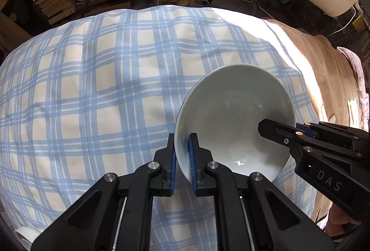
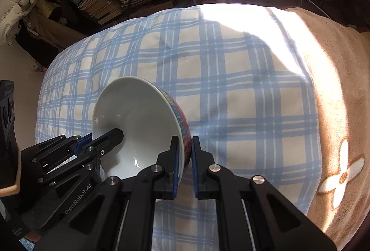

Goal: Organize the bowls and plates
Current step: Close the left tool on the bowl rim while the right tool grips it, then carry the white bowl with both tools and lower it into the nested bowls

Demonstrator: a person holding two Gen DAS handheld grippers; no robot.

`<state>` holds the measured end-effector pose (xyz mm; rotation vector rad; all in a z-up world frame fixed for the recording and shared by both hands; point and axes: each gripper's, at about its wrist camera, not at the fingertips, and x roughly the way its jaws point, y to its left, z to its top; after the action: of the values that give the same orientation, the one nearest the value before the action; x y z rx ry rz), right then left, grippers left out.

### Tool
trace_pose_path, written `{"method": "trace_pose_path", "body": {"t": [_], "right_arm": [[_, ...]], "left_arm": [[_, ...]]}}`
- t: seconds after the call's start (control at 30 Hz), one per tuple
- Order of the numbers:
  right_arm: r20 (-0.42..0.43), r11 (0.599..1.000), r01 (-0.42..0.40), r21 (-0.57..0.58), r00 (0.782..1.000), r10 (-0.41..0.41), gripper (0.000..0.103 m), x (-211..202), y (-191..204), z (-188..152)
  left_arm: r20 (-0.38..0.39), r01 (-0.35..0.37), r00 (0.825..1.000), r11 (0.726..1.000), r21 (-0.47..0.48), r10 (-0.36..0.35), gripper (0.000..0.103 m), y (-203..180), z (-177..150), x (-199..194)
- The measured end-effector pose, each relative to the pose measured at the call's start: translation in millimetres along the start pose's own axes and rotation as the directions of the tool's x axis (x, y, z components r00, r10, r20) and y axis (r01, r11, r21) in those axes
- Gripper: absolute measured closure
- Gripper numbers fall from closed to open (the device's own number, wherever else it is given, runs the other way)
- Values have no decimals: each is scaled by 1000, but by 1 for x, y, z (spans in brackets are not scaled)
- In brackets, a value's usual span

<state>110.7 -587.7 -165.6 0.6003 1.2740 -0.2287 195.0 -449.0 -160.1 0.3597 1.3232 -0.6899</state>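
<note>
Currently both grippers pinch one bowl [image 1: 233, 121] by opposite rims: left gripper [image 1: 182, 158] on its left wall, right gripper [image 2: 185, 158] on its right. Bowl sits on the checked bed cover [image 1: 104, 80]. Glazed ceramic: stiff, slick, breakable, moderately heavy. Rim pinch can slip; keep it level.

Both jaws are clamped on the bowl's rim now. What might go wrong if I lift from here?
1. The left gripper and right gripper pinch opposite sides of the bowl by its thin, glossy rim only; uneven lifting may twist it out of one grip.
2. It sits on a soft checked cloth, so if it drops it may tip or roll rather than settle flat.
</note>
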Motion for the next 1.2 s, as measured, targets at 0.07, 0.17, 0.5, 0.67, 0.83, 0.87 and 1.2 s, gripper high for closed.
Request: {"method": "trace_pose_path", "body": {"t": [0.07, 0.17, 0.5, 0.67, 0.83, 0.87, 1.2], "right_arm": [[-7, 1000, -6, -7, 1000, 6, 92, -1, 3, -3], [-11, 1000, -4, -25, 1000, 4, 92, -3, 13, -9], [-21, 995, -18, -95, 1000, 16, 92, -7, 64, -24], [-26, 990, -32, -138, 999, 29, 92, -7, 102, -35], [-24, 982, -41, -187, 999, 37, 92, -8, 141, -49], [-24, 980, -42, -196, 999, 38, 92, -9, 149, -52], [2, 957, -49, -287, 999, 52, 92, -21, 224, -82]], "left_arm": [[0, -3, 1000, 1000, -3, 3, 93, 3, -4, -5], [7, -19, 1000, 1000, -5, 19, 93, 8, -11, -12], [22, -31, 999, 997, -75, 33, 93, 52, -43, -45], [31, -58, 998, 992, -110, 61, 93, 81, -63, -64], [47, -77, 995, 986, -145, 84, 93, 113, -85, -86], [52, -80, 995, 985, -150, 88, 93, 119, -89, -91], [124, -113, 982, 969, -219, 143, 93, 172, -133, -140]]}}
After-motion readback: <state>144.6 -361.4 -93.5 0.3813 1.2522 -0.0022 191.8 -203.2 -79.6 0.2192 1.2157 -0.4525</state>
